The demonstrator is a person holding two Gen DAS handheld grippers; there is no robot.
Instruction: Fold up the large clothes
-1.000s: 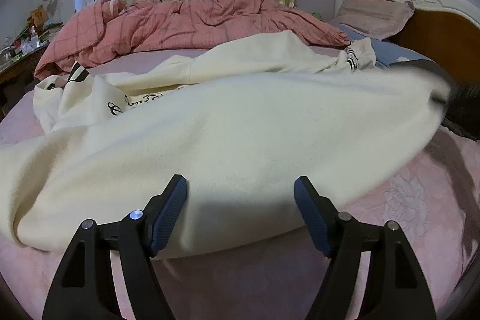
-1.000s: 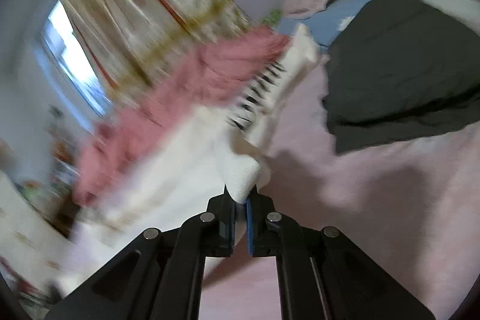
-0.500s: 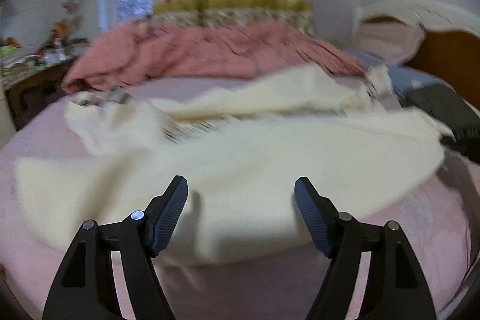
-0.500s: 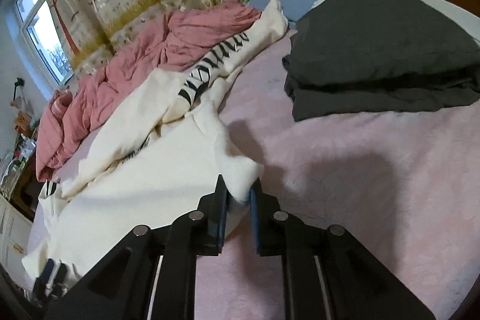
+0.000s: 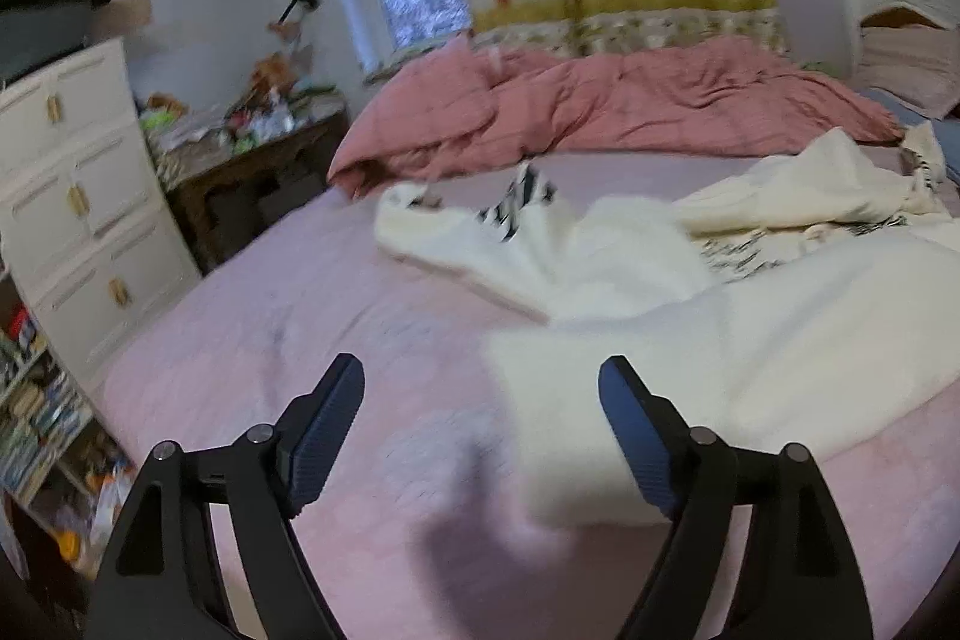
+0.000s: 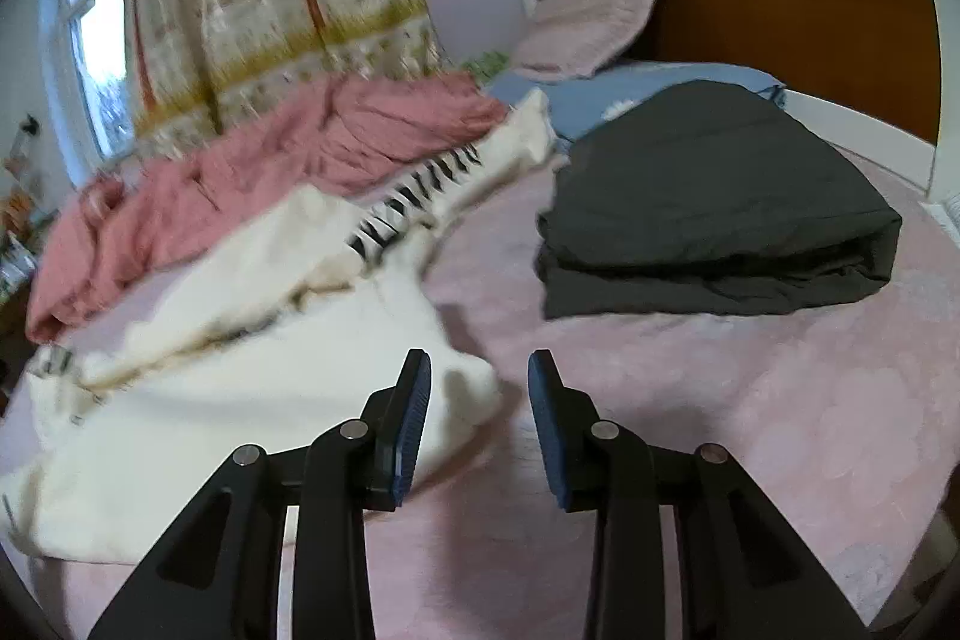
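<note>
A garment (image 6: pixel 252 400) lies spread across the bed (image 6: pixel 750 430), with a folded stack (image 6: pixel 714 226) to its right near the headboard (image 6: pixel 798 22). Behind the garment lies a bunched quilt (image 5: pixel 600 112); a dresser (image 5: pixel 78 196) stands left of the bed.

From my end the garment (image 5: pixel 750 340) is smeared with motion blur in both views, so I can't read the black print (image 5: pixel 516 205) on it. Its right side runs off the frame past the quilt (image 5: pixel 600 112). Desk clutter (image 5: pixel 264 118) left of the quilt is too mushy to name.
</note>
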